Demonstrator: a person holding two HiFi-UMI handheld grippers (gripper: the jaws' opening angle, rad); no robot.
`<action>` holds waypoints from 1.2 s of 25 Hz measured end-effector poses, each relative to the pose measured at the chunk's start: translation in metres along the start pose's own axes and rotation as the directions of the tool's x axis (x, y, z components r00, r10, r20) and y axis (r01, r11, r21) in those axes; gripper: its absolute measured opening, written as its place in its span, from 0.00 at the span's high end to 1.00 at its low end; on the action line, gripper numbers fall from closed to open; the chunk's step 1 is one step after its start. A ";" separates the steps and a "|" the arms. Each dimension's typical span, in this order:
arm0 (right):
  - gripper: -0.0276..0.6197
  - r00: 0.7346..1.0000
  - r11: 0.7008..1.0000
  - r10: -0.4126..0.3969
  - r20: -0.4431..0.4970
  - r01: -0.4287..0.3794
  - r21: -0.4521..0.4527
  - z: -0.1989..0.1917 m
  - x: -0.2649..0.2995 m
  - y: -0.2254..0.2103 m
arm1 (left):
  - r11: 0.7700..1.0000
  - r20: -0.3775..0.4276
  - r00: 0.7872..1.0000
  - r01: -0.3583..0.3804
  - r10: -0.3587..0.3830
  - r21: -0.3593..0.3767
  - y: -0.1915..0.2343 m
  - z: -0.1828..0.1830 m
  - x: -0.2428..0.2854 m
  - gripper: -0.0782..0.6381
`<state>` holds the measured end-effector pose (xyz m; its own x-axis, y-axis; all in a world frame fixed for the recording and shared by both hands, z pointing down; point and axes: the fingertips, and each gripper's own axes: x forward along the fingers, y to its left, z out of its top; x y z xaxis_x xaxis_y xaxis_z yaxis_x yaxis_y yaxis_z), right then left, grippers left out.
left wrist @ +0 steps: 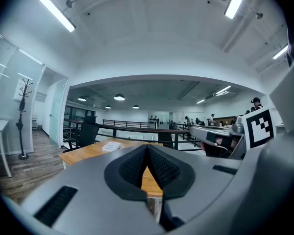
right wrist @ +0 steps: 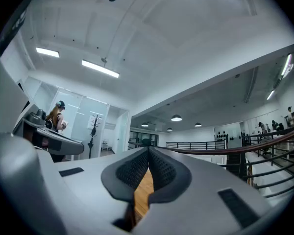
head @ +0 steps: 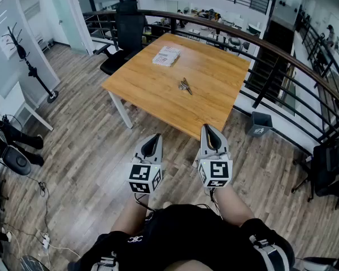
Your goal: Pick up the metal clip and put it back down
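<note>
Jaws of both the left gripper (head: 155, 138) and the right gripper (head: 208, 130) are closed at the tips and empty, carried level, short of the worktop (head: 214, 78), apparently a pre-approach posture. The metal clip (head: 185, 85) lies mid-worktop, well apart, not yet picked up.

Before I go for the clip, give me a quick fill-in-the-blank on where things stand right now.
The metal clip lies near the ____ of the wooden table.
The jaws of the left gripper and the right gripper are both ____.
The white papers lie ____ from the person than the metal clip.
Missing words: middle; shut; farther.
</note>
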<state>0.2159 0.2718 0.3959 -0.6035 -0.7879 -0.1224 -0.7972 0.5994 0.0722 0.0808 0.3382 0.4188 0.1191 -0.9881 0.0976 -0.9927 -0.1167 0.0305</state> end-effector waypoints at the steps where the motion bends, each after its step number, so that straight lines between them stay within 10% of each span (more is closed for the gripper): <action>1: 0.93 1.000 1.000 -0.003 0.002 0.003 0.000 0.000 0.001 0.000 | 1.000 -0.001 1.000 0.000 0.000 0.001 0.001 0.000 0.000 0.87; 30: 0.93 0.999 0.999 -0.031 -0.007 0.031 -0.011 -0.027 0.074 0.049 | 0.999 0.007 0.999 0.039 -0.039 -0.008 0.086 -0.013 0.027 0.87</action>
<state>0.1319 0.2389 0.4170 -0.5784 -0.8072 -0.1180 -0.8158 0.5729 0.0796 -0.0013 0.3024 0.4373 0.1576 -0.9834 0.0896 -0.9871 -0.1543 0.0427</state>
